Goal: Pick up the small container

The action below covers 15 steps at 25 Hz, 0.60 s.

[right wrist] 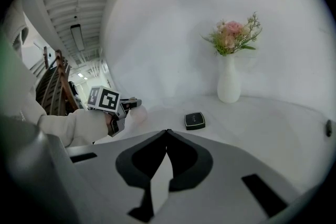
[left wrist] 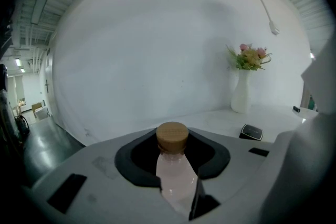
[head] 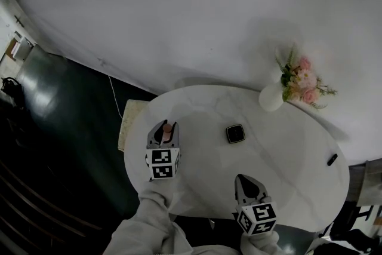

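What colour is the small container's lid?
The small container has a light brown lid; left gripper view.

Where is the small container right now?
The small container is clamped in the jaws of the left gripper, at the left part of the white table in the head view, left of the black square case.

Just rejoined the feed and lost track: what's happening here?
A person works at the white oval table with a gripper in each hand. The left gripper is closed on a small pale-pink bottle with a round wooden cap, near the table's left edge; whether it has left the surface is unclear. The right gripper is shut and empty near the front edge. A black square case and a white vase of flowers sit farther back.
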{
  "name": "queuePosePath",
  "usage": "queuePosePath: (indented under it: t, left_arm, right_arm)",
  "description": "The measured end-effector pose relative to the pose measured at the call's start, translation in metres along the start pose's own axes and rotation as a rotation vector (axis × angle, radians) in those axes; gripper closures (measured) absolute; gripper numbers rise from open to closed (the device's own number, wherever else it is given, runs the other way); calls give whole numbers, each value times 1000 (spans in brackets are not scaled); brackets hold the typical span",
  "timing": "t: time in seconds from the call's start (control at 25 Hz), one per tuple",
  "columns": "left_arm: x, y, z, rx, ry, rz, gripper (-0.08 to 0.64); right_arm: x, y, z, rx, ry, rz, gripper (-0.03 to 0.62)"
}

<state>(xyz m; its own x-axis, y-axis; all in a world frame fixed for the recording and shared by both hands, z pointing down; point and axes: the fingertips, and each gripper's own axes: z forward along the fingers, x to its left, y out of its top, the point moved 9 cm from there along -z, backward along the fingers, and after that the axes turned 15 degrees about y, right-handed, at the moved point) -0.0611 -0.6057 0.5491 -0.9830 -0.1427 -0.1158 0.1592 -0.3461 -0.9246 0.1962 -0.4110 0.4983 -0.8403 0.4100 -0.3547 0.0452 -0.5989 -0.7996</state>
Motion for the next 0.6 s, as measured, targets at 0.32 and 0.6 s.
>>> queuePosePath:
  t: [0.32,0.6]
  left_arm:
    - [-14,19,-31,-23,-29,21,437]
    - [-31,29,-63,-39,-55,23,437]
  right_arm:
    - [-3,1,-19,-68,5,-4,543]
    - [-3,4,-35,-123,23,-19,543]
